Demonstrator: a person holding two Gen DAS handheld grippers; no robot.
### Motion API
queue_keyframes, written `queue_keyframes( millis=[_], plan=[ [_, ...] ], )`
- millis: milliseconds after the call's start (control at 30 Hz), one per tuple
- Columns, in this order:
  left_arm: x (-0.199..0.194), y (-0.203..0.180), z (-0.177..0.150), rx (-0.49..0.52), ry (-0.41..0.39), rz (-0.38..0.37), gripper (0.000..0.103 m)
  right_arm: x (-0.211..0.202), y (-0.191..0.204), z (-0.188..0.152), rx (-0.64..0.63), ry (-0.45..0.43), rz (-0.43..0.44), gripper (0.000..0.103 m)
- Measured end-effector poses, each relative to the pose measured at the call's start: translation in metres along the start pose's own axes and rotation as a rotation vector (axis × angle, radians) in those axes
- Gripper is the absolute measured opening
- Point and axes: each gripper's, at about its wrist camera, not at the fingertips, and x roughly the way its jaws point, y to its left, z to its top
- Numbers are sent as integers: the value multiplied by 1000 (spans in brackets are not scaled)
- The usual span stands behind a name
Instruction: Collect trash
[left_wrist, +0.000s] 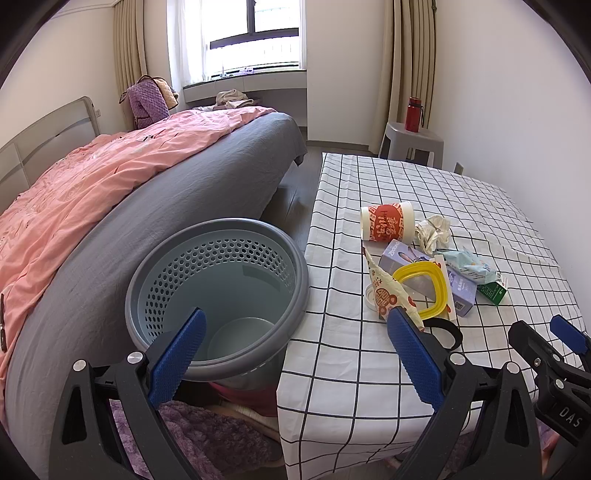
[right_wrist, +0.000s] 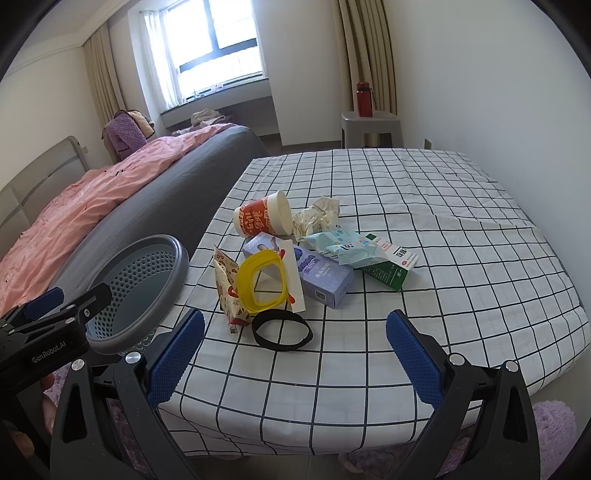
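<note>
Trash (right_wrist: 295, 258) heaped on checked tablecloth (right_wrist: 424, 206) right of perforated round grey bin (left_wrist: 221, 295), paper cup (right_wrist: 264, 214) on its side, mouth facing right, left gripper (left_wrist: 295, 354) and right gripper (right_wrist: 295, 354) wide open, empty.

Trash pile (right_wrist: 295, 258) on table; empty grey basket (left_wrist: 218, 295) beside.

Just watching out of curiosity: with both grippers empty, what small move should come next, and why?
Probably ease the open right gripper forward onto the flat black ring. It is the nearest piece of the trash pile, and the grey perforated bin beside the table looks empty.
</note>
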Motion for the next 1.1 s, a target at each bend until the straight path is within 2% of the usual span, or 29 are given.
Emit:
queue_keyframes(
  millis=[300, 533, 667, 833, 1100],
  plan=[
    [0, 0, -1, 1, 0, 0, 94, 2, 0, 0, -5, 24, -2, 97],
    [0, -4, -3, 9, 12, -8, 94, 6, -5, -3, 7, 1, 15, 97],
    [6, -8, -3, 17, 26, -13, 94, 11, -16, -6, 30, -1, 24, 97],
    [20, -17, -2, 25, 64, -33, 94, 18, -35, -6, 22, -4, -11, 97],
    [53, -42, 7, 41, 126, -71, 94, 32, -68, -10, 90, 19, 4, 97]
  ],
)
